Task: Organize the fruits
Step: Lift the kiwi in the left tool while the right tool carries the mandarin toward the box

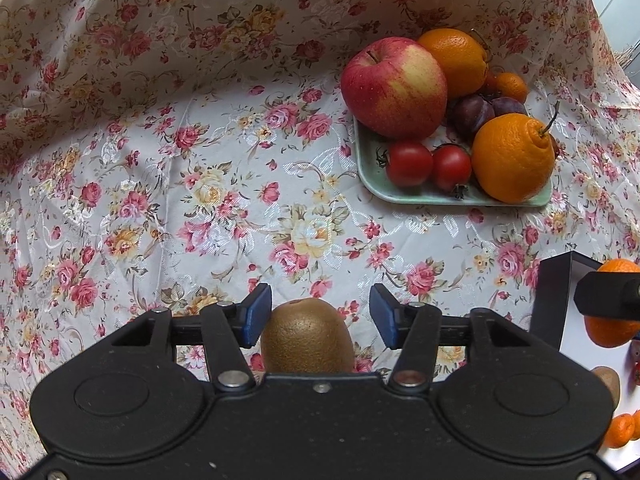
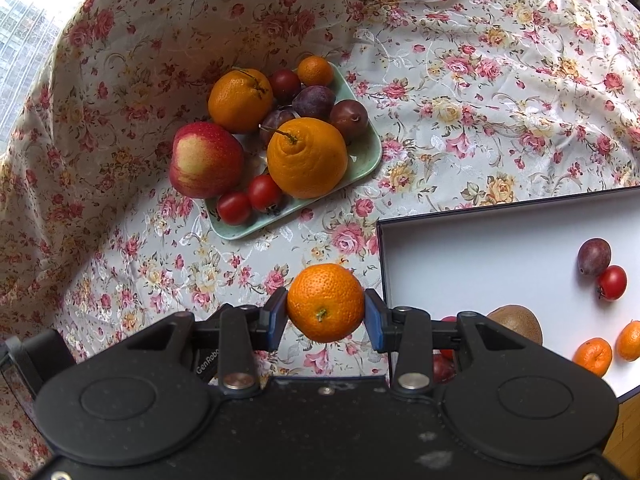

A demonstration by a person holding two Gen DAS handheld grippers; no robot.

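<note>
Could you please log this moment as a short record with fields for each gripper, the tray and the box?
left gripper: open, jaws either side of a kiwi, right pad clear of it
right gripper: shut on a mandarin
green tray: apple, two large oranges, plums, tomatoes, small mandarin
white box: plum, tomato, kiwi, two mandarins visible
surface: floral cloth

Open floral cloth on the desk (image 1: 168, 184) left of the green tray (image 1: 374, 184): free passage there. Tray crowded: apple (image 1: 394, 86) at its left edge, oranges, plums, tomatoes packed touching, no gap between. White box (image 2: 480, 248) has bare floor at its near-left; kiwi (image 2: 516, 322), plum (image 2: 594, 256), tomato (image 2: 611, 282), two mandarins (image 2: 592, 356) along its right. Box's dark rim (image 2: 382, 264) stands raised.
</note>
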